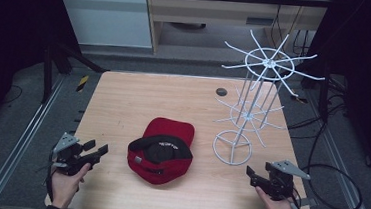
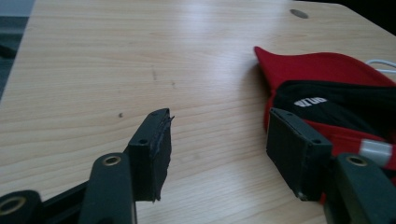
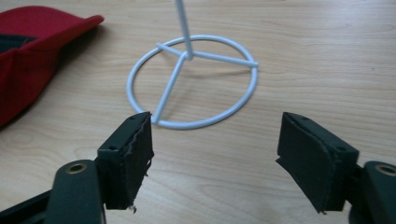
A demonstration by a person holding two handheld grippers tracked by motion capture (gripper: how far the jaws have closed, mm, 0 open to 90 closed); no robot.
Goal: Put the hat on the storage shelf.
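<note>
High view: our left gripper (image 1: pixel 100 150) and right gripper (image 1: pixel 249 172) wait spread and empty. We'd guess the red cap (image 1: pixel 162 150), mid-table beside the white wire rack (image 1: pixel 254 97), is next; we'd pinch its brim squarely.

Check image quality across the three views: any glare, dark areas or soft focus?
High view: dim, surroundings near black, table evenly lit. Left gripper view: pale glare streak on the wood beyond the cap, far edge soft, jaws sharp. Right gripper view: rack base casts a faint shadow; the cap's a darker one; no blur.
</note>
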